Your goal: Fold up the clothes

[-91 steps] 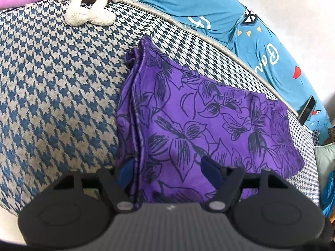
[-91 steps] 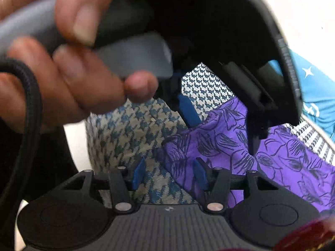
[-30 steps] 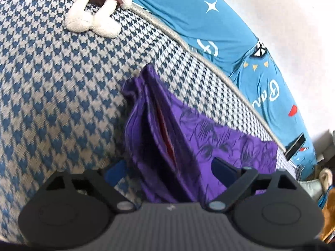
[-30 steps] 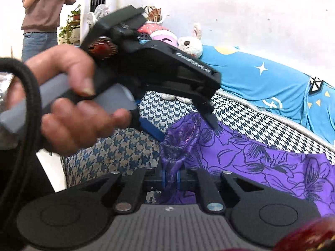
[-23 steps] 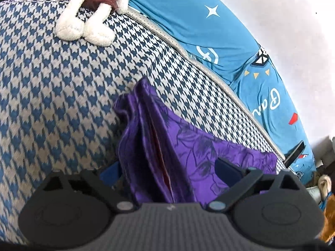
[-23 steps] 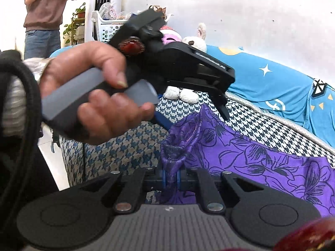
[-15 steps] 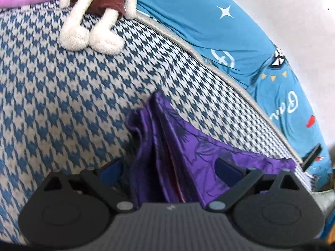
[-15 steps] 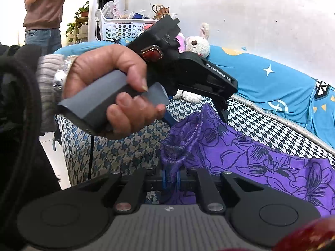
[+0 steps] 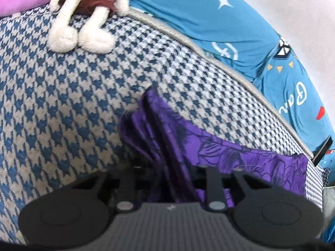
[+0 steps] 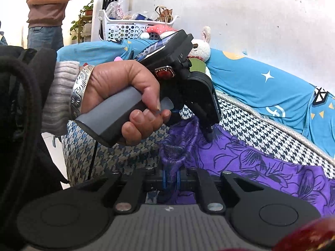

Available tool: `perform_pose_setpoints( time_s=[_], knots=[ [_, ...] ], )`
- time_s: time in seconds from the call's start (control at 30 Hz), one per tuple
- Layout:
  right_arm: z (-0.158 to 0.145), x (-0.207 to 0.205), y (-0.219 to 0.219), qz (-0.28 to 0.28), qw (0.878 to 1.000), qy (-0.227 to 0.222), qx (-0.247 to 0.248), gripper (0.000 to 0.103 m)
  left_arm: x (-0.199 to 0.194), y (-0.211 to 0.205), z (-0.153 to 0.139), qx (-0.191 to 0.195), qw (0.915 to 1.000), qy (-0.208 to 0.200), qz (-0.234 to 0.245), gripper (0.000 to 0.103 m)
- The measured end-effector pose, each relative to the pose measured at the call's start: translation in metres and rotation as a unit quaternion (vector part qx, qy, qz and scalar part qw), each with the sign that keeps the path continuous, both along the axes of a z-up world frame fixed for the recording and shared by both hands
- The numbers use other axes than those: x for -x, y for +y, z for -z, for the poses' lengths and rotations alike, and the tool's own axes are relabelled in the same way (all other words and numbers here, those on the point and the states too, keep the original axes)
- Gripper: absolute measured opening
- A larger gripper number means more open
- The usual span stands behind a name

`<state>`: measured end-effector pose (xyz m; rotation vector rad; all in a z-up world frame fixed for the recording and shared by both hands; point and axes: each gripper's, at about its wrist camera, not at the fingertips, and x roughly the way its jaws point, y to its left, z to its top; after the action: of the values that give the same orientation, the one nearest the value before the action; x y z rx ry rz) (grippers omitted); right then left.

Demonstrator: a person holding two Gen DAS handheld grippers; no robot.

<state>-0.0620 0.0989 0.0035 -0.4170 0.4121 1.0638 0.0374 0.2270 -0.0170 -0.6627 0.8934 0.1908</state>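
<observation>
While both grippers pinch the near end of the purple cloth (image 10: pixel 261 167), the fold wants an even lift. The right gripper (image 10: pixel 170 177) has its fingers closed tight on a bunched corner; the left gripper (image 9: pixel 167 179) seems clamped on the other corner, though blur hides its tips. The cloth's far end lies flat on the checked sofa (image 9: pixel 52 104), below the plush toy (image 9: pixel 83 21). Raise both corners level and carry them together toward that far end.

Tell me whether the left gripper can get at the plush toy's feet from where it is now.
Probably yes: only bare houndstooth cover lies between the left gripper and the plush toy's feet, but it must first release the purple garment.
</observation>
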Motion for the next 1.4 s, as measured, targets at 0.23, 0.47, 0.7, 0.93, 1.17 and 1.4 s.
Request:
perform_pose_setpoints(
  time_s=[0.23, 0.47, 0.7, 0.93, 1.17, 1.4],
  knots=[
    [-0.011, -0.010, -0.028, 0.011, 1.000, -0.018, -0.010, 0.011, 0.004, -0.017, -0.019, -0.013, 0.9984, -0.054, -0.011, 0.013],
    [-0.011, -0.012, -0.050, 0.037, 0.998, -0.025, -0.038, 0.011, 0.004, -0.038, -0.037, -0.025, 0.9947, -0.096, -0.024, 0.013],
    [-0.025, -0.016, -0.071, 0.055, 0.996, -0.027, -0.067, 0.011, 0.001, -0.064, -0.059, -0.056, 0.9892, -0.134, -0.021, 0.013],
    [-0.045, -0.020, -0.107, 0.093, 0.990, -0.048, -0.095, 0.011, -0.011, -0.111, -0.088, -0.086, 0.9823, -0.166, 0.003, 0.013],
    [-0.064, -0.034, -0.158, 0.158, 0.977, -0.063, -0.128, 0.011, -0.039, -0.172, -0.116, -0.104, 0.9747, -0.192, 0.047, 0.013],
    [-0.067, -0.047, -0.210, 0.231, 0.960, -0.076, -0.139, 0.011, -0.074, -0.243, -0.124, -0.112, 0.9673, -0.202, 0.105, 0.013]
  ],
)
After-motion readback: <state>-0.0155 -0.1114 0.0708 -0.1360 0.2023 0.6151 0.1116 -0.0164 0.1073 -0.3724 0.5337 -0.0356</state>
